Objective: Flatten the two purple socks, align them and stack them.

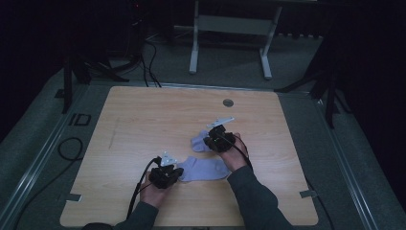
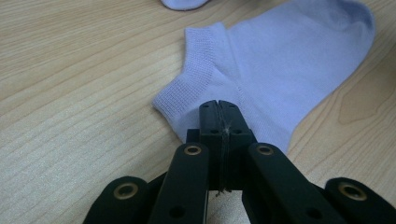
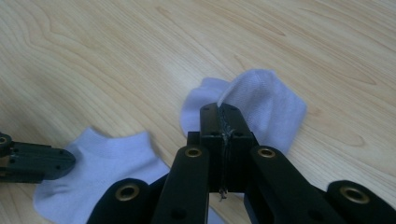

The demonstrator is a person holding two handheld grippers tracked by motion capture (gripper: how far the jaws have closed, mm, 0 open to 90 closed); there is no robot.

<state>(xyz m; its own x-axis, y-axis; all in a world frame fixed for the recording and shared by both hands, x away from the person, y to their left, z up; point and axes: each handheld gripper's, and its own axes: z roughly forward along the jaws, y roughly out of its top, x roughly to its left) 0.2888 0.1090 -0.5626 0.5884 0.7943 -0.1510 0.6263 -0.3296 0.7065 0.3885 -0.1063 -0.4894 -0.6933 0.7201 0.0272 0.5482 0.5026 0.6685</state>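
Observation:
Two pale lavender ankle socks lie on the wooden table (image 1: 134, 120). The near sock (image 1: 206, 168) (image 2: 280, 60) (image 3: 107, 168) lies flat. My left gripper (image 1: 178, 171) (image 2: 219, 105) is shut at its heel edge just below the ribbed cuff, and seems to pinch the fabric there. The far sock (image 1: 198, 143) (image 3: 271, 107) is bunched, with one fold drawn up to the tips of my right gripper (image 1: 207, 141) (image 3: 219, 108), which is shut on it. Its edge (image 2: 182, 3) peeks in at the top of the left gripper view. The left gripper's black jaws (image 3: 70, 161) reach in from the left of the right gripper view.
A round grey cable grommet (image 1: 228, 102) is set in the tabletop near the far edge. Beyond the table stand white desk legs (image 1: 194, 48) and black cables (image 1: 148, 62) on the floor. A cable (image 1: 141, 184) trails from the left gripper toward the near edge.

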